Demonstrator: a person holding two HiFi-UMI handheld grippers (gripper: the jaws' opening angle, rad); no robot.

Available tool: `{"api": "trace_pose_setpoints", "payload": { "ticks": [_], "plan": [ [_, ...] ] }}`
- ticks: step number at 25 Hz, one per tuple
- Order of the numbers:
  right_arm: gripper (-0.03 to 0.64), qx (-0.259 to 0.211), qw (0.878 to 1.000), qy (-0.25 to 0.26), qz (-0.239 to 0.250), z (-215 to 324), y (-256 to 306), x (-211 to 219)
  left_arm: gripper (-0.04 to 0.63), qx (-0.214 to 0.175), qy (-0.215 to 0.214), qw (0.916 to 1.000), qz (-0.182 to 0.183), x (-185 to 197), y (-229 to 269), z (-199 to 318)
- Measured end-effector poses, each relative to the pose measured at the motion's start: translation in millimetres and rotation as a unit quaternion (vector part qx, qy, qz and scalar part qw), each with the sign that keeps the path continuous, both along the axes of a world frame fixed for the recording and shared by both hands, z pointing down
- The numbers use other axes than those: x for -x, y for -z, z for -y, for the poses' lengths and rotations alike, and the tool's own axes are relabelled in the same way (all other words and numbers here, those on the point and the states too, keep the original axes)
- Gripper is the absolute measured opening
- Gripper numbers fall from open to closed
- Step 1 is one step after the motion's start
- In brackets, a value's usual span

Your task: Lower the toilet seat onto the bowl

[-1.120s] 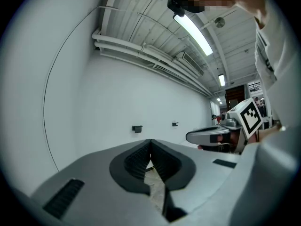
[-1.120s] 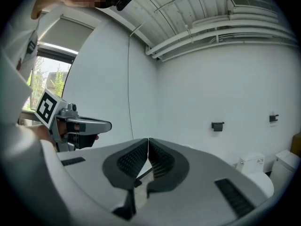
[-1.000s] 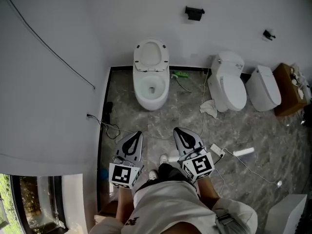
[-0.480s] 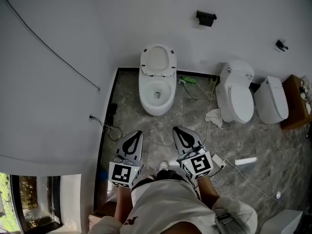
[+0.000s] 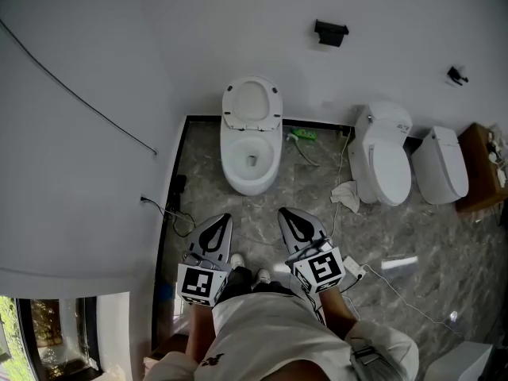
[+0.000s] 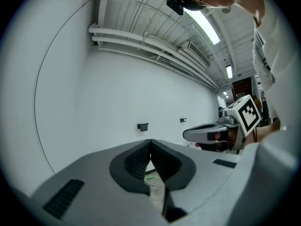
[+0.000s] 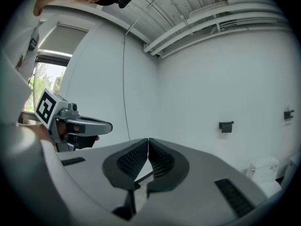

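Approach under way: the bowl (image 5: pixel 249 155) has drawn nearer, its toilet seat (image 5: pixel 252 104) still raised. Left gripper (image 5: pixel 223 221) and right gripper (image 5: pixel 287 216) are closed, empty and well short.

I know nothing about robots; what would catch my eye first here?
A white toilet stands by the back wall with its seat raised. Nearer the person, the left tongs and right tongs point toward it, both shut and empty. A closed toilet sits to its right.
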State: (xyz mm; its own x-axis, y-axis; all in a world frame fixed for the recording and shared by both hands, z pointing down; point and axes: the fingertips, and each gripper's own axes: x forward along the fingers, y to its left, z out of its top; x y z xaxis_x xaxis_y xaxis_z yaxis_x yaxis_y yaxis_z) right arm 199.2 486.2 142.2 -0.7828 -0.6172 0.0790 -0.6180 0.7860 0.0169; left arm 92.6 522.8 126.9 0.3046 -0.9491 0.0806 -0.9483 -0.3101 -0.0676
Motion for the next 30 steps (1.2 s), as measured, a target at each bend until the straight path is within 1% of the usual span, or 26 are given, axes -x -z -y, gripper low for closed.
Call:
{"api": "trace_pose_setpoints", "payload": {
  "ticks": [4, 8, 12, 22, 30],
  "plan": [
    [0.023, 0.003, 1.0, -0.004, -0.003, 17, -3, 9, 0.023, 0.0, -0.007, 1.0, 0.001, 8, -2, 17],
    [0.022, -0.002, 1.0, -0.014, -0.007, 39, -3, 25, 0.023, 0.0, -0.015, 0.9999, -0.003, 26, -7, 41],
    [0.023, 0.003, 1.0, -0.028, -0.008, 64, -9, 40, 0.023, 0.003, -0.02, 0.9998, -0.004, 44, -12, 68],
    [0.023, 0.008, 0.999, -0.041, -0.02, 121, -16, 84, 0.023, 0.007, -0.033, 0.9993, -0.015, 87, -21, 128],
    [0.022, 0.007, 0.997, -0.077, -0.028, 167, -9, 105, 0.023, 0.001, -0.057, 0.9982, -0.021, 117, -13, 179]
  ]
}}
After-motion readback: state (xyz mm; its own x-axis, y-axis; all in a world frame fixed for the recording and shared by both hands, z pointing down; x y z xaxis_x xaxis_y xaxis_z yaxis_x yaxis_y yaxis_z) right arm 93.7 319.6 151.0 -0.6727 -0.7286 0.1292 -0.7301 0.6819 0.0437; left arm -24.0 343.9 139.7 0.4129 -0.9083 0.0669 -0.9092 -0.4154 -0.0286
